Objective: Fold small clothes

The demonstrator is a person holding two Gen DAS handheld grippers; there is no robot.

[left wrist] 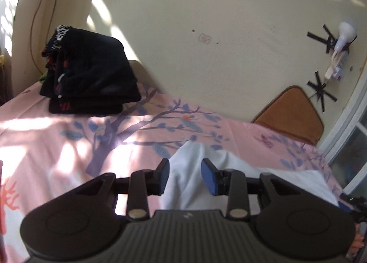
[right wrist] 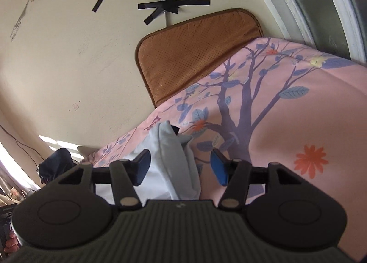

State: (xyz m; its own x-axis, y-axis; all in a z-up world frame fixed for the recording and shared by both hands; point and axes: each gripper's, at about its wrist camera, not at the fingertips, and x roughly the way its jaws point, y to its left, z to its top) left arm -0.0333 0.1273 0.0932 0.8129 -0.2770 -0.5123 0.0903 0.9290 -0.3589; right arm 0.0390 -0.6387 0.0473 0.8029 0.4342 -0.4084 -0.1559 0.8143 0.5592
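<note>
I look along my left gripper. Its two blue fingers are spread apart, and a bump of the white cloth sits up between them. Neither finger squeezes it. The cloth lies on the pink bed sheet with purple trees on it, close to me.

My right gripper is spread wide too. A pale fold of the same cloth pokes up between its fingers, nearer the left one, and nothing pinches it.

Far to the left, a stack of dark folded clothes rests on the sheet. A brown cushion leans on the wall at the far side.
</note>
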